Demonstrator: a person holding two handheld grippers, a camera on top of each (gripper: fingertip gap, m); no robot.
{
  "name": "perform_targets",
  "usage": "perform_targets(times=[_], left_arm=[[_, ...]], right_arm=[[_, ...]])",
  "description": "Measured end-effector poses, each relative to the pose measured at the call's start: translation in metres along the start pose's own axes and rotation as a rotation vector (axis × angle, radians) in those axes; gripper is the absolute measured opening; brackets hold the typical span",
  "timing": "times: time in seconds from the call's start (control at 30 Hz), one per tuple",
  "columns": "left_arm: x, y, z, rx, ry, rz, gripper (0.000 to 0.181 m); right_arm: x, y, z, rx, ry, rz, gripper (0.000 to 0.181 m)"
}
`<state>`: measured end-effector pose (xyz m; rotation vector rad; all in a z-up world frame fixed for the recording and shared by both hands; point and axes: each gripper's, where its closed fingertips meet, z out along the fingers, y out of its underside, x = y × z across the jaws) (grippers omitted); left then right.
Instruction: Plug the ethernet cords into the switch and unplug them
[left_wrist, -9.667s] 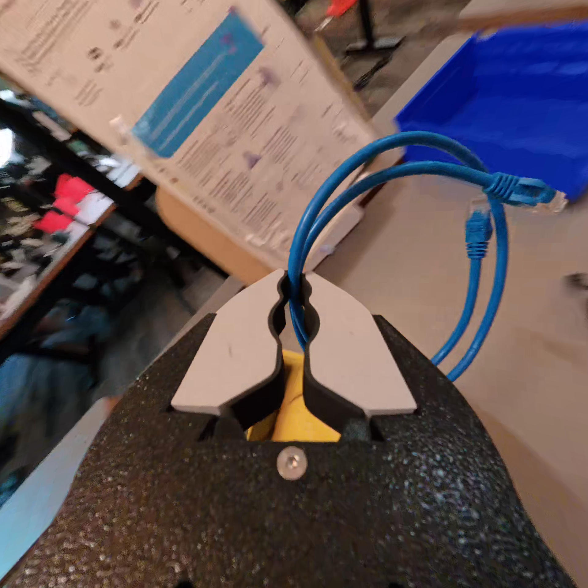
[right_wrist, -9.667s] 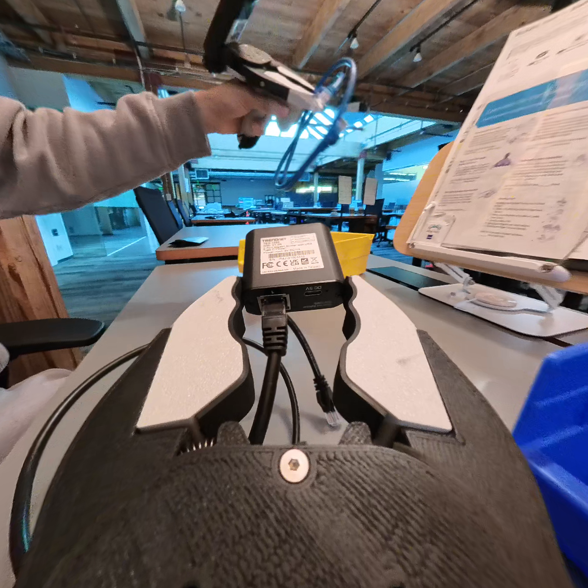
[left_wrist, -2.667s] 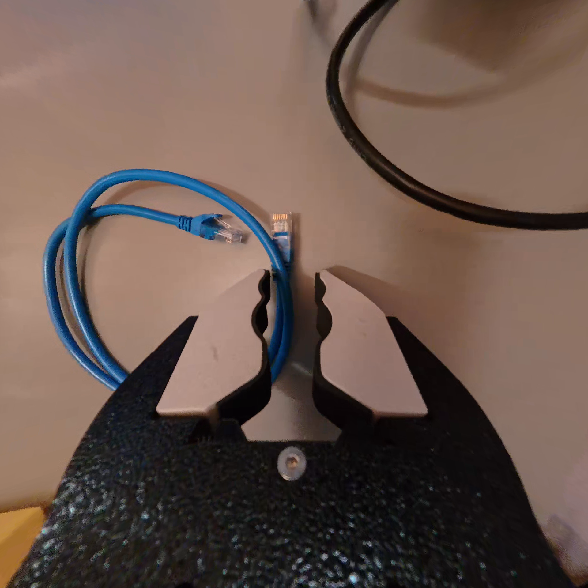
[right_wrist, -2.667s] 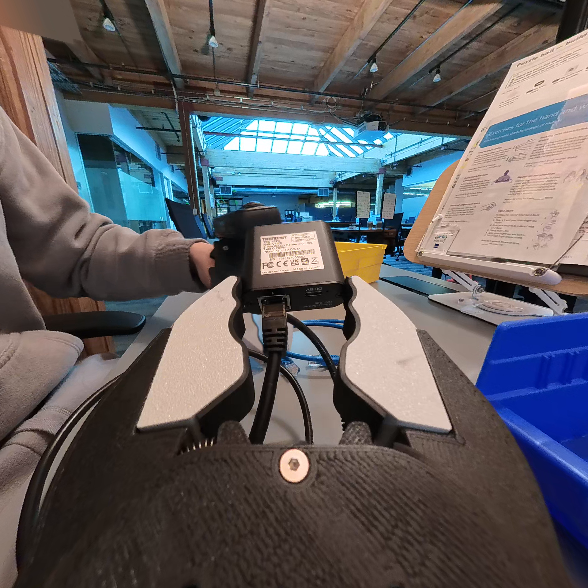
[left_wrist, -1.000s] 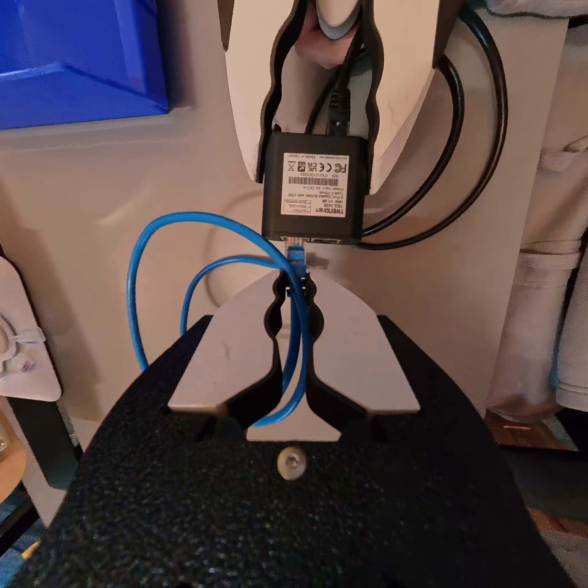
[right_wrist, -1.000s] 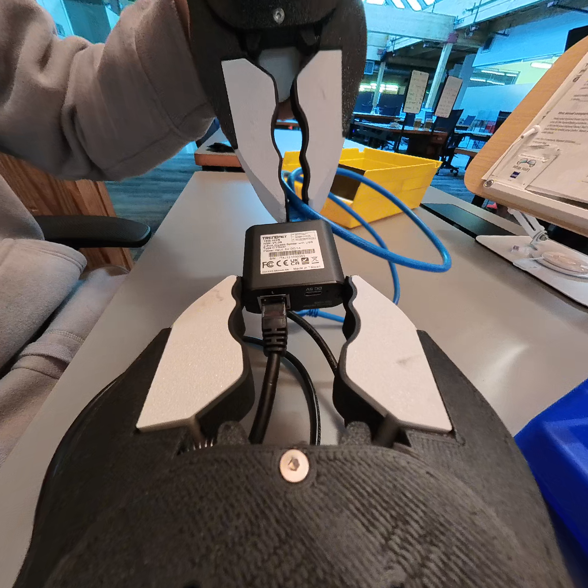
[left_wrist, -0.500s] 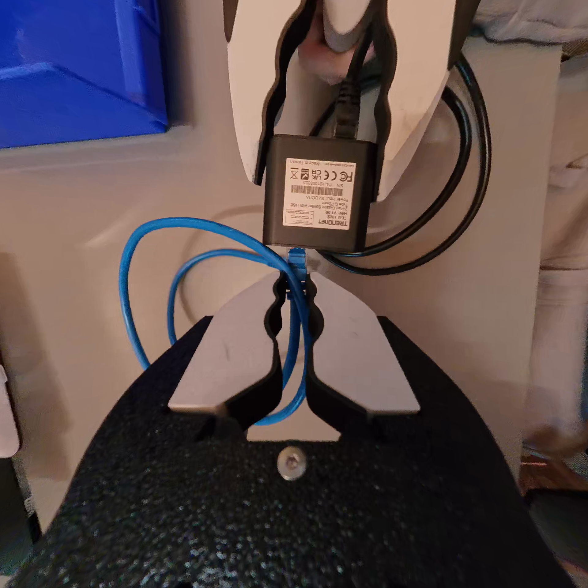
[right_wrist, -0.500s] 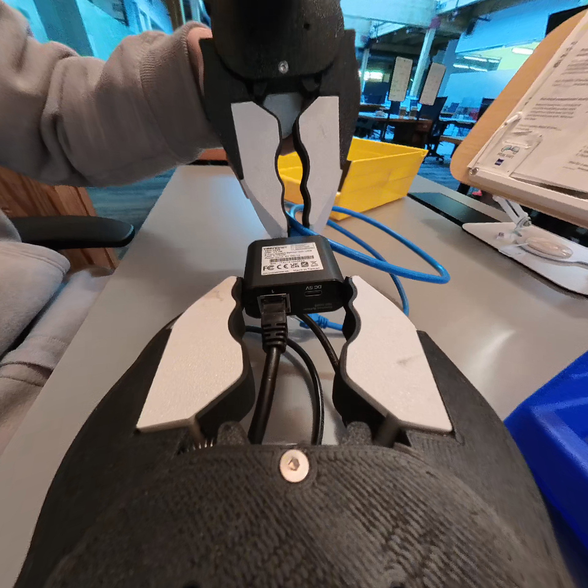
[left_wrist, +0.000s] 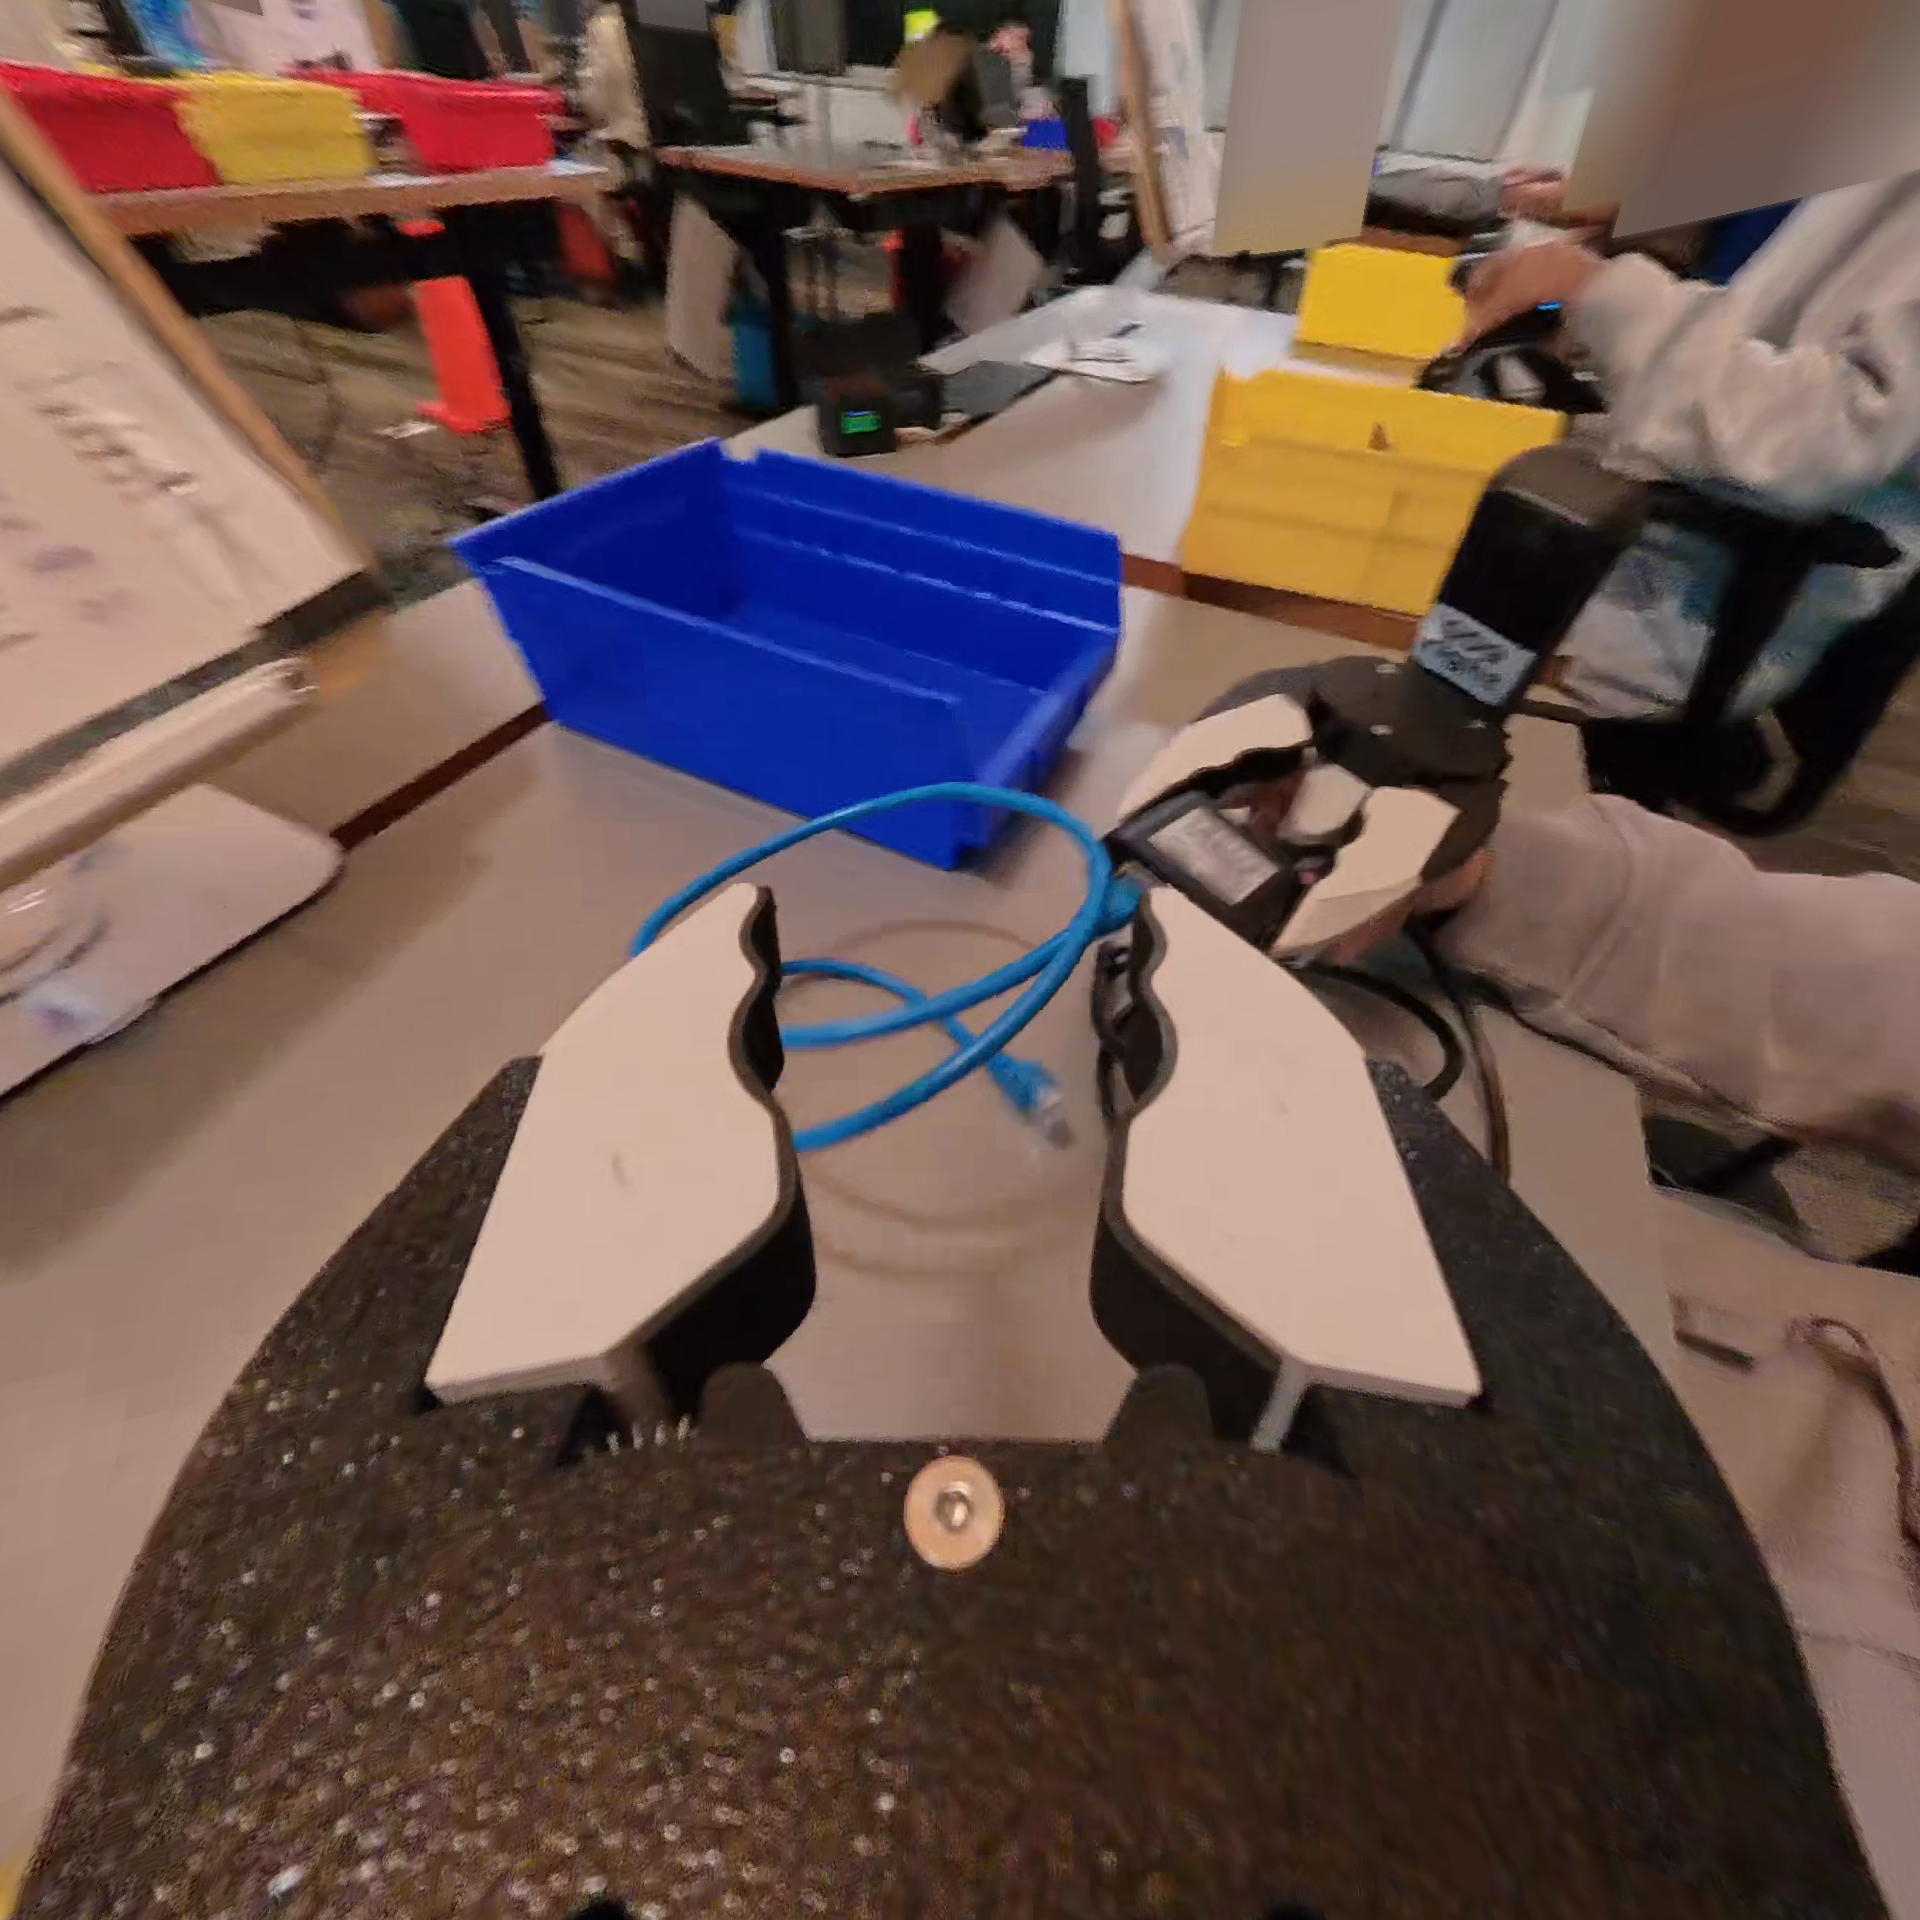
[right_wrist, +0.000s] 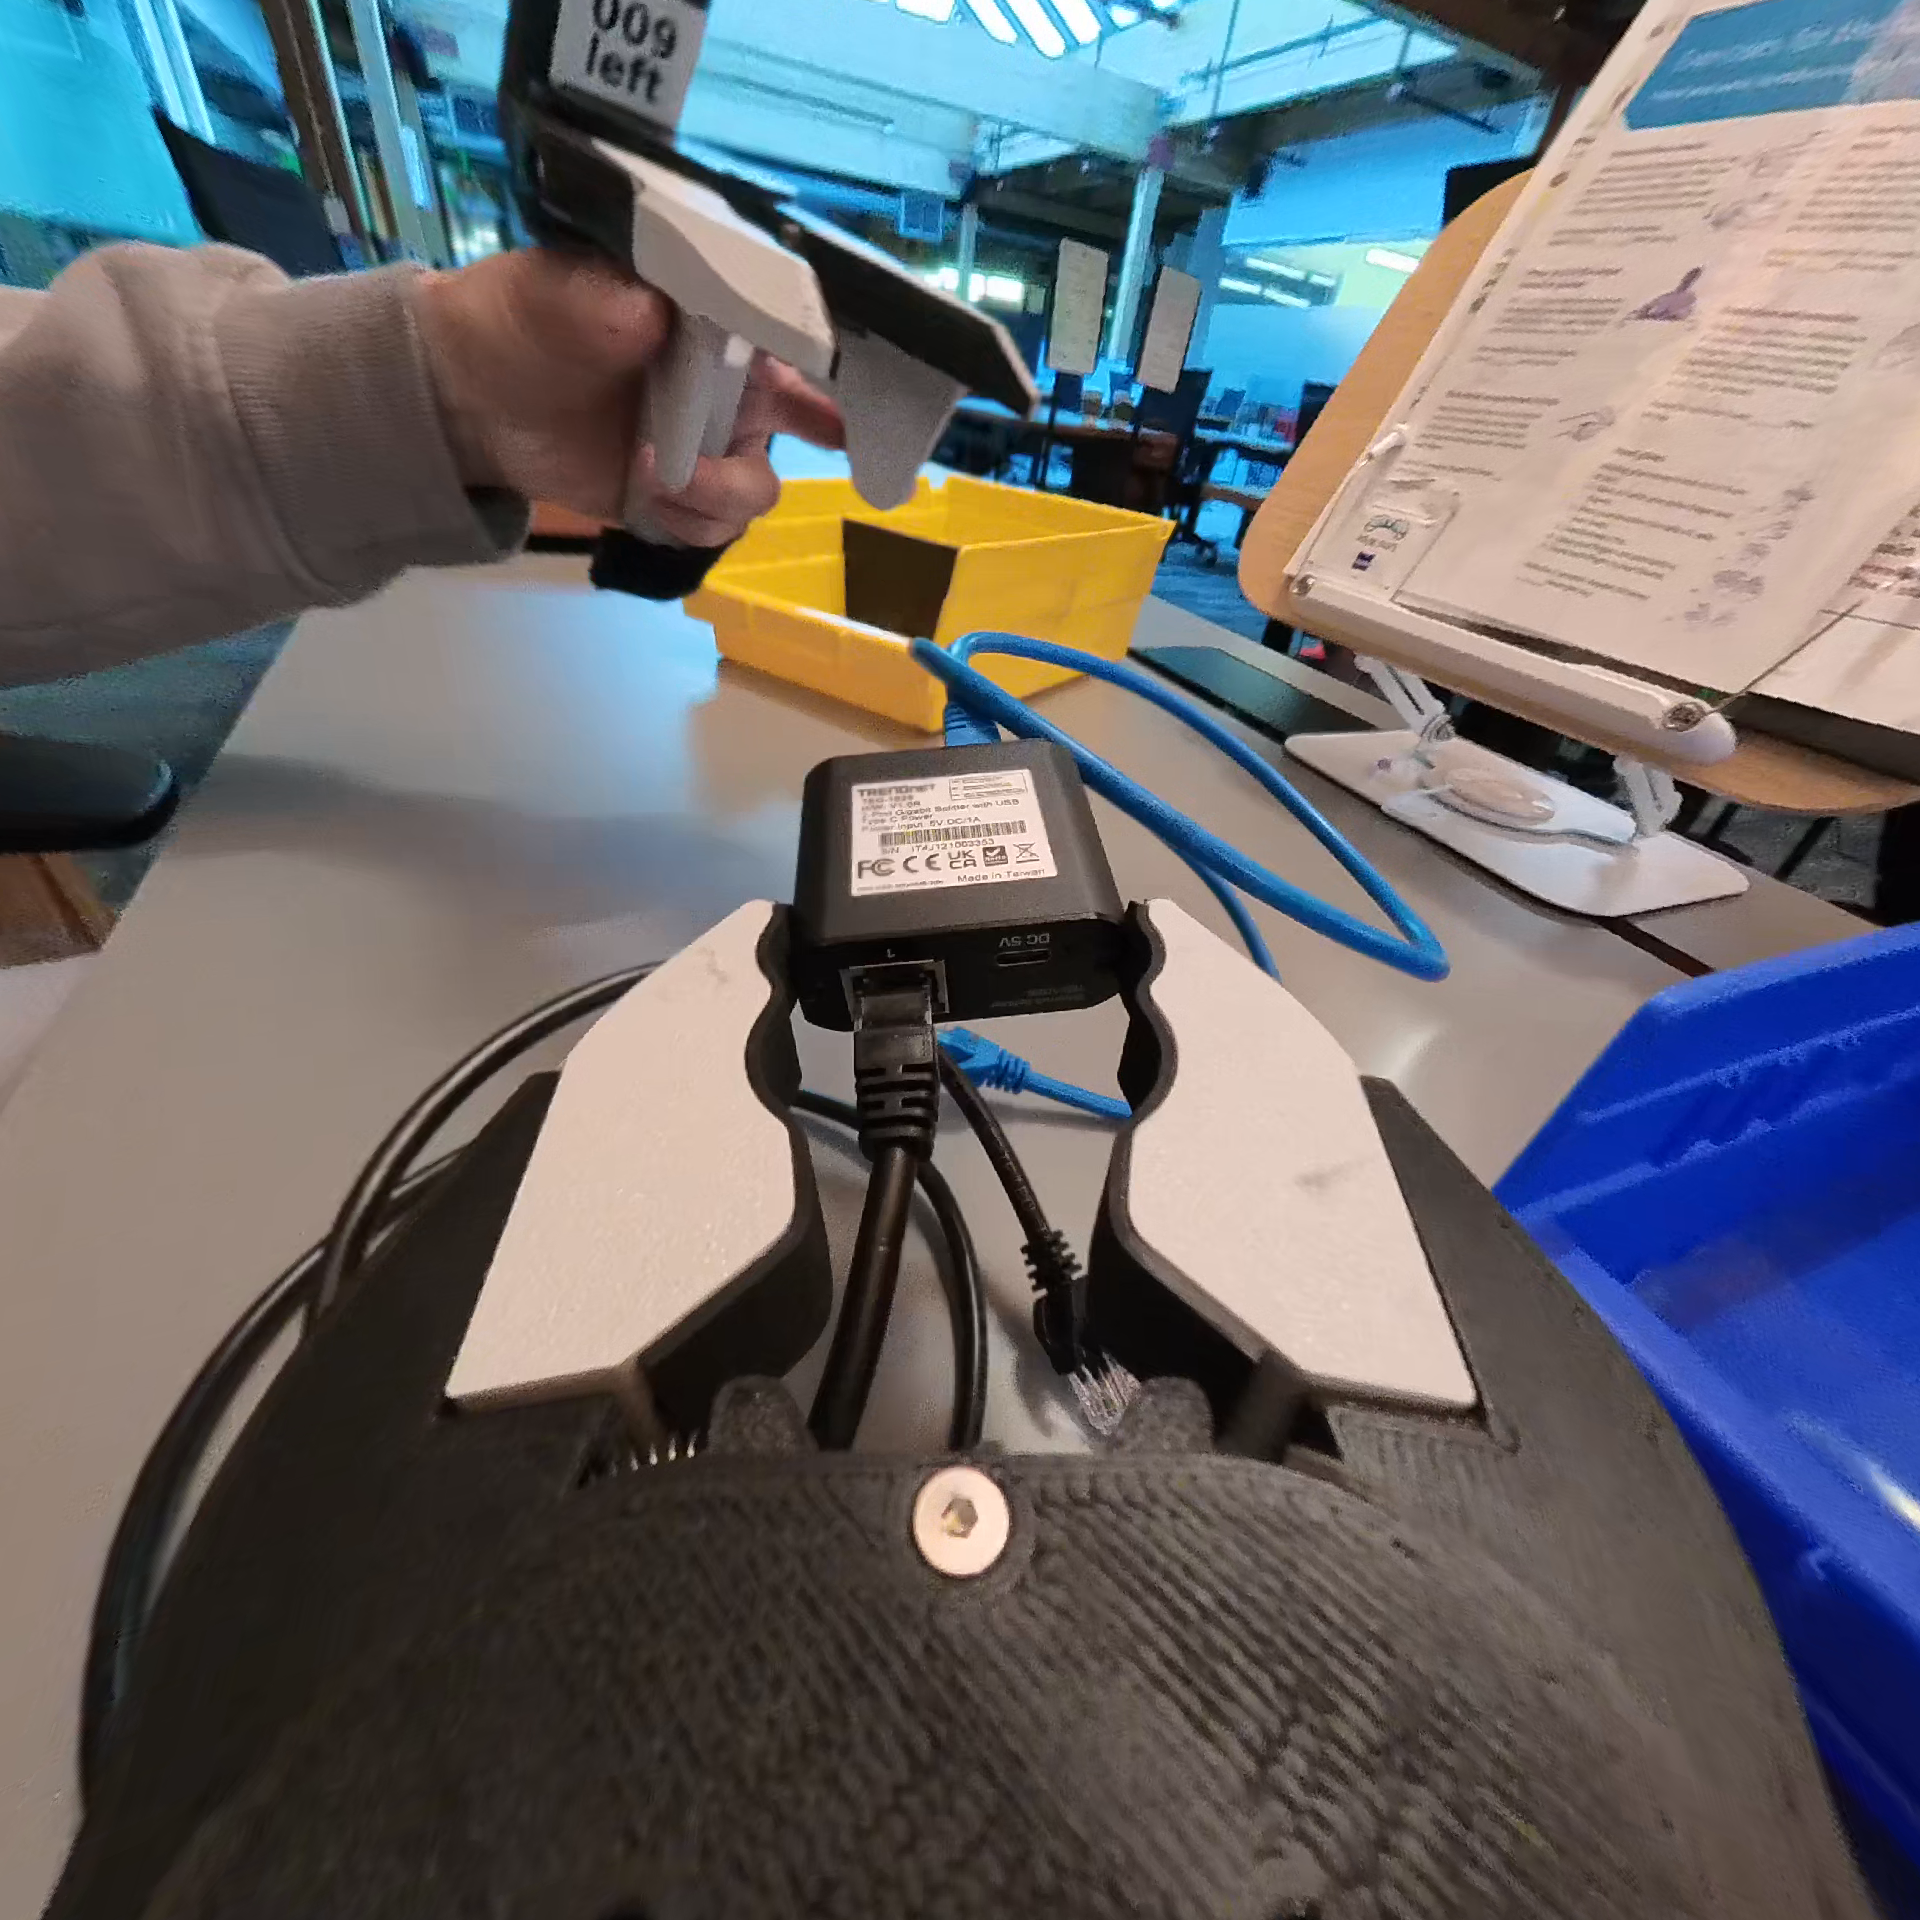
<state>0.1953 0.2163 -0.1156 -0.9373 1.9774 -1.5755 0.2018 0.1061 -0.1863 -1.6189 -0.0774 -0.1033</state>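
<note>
My right gripper (right_wrist: 961, 920) is shut on the small black switch (right_wrist: 956, 831) and holds it just above the grey table. A black ethernet cord (right_wrist: 894, 1049) is plugged into its near port. A second black plug (right_wrist: 1091, 1371) lies loose between my fingers. The blue ethernet cord (right_wrist: 1299, 862) is plugged into the switch's far side. My left gripper (left_wrist: 951, 914) is open and empty, raised above the table, short of the switch (left_wrist: 1205, 842). The blue cord (left_wrist: 935, 997) loops on the table ahead of it, free plug (left_wrist: 1029, 1091) lying loose. The left gripper also shows in the right wrist view (right_wrist: 894, 436).
A blue bin (left_wrist: 810, 644) stands on the table beyond the blue cord and also shows in the right wrist view (right_wrist: 1714, 1195). A yellow bin (right_wrist: 935, 582) sits behind the switch. A document stand (right_wrist: 1610, 416) stands at the table's far side. A person's sleeve (left_wrist: 1662, 966) reaches in. Some 15 centimeters of space lies between my two pairs of fingers.
My left gripper has opened, let go of the blue cord and pulled back and up from the switch. The blue plug stays in the switch. The right gripper still holds the switch.
</note>
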Motion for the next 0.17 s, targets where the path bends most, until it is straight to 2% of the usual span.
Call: perform_targets(times=[0.07,0.17], left_arm=[[-0.023,0.001,-0.026,-0.041,-0.09,0.012,0.063],[-0.071,0.007,-0.076,-0.173,-0.284,0.06,0.057]], right_arm=[[0.004,-0.005,-0.005,0.047,0.02,0.019,0.061],[0.011,-0.014,-0.015,0.127,0.047,0.058,0.06]])
